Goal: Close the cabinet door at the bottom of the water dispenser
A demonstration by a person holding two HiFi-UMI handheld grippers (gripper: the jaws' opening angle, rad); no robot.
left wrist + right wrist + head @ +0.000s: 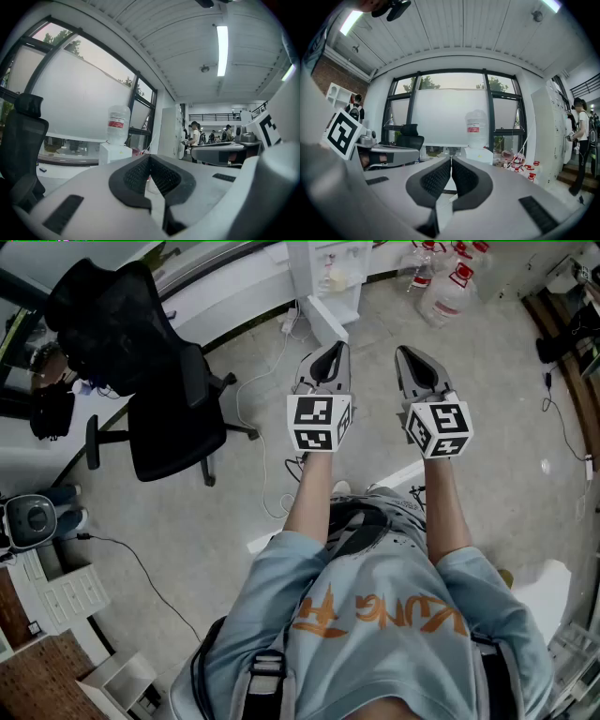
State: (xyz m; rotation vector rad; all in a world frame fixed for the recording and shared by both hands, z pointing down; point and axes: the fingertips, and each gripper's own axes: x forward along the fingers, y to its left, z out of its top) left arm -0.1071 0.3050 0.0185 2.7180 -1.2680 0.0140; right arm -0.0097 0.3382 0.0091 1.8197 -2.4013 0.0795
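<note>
Two grippers are present. The left gripper [330, 352] has its jaws closed tip to tip on nothing; the right gripper [412, 357] is likewise closed and empty. Both point level, side by side, towards one water dispenser [328, 273] standing well ahead by the window wall.

A white panel, apparently the cabinet door [326, 322], juts open from its base.

The head view hides the one inverted bottle [476, 125] on top; both gripper views show it.

One black office chair [141, 362] stands left. Spare bottles [445, 282] cluster right; their count is unclear.

Only the gripper views show the slatted ceiling and distant people [194, 136].

The floor [187, 540] is grey and speckled, with loose cables [246, 399].
</note>
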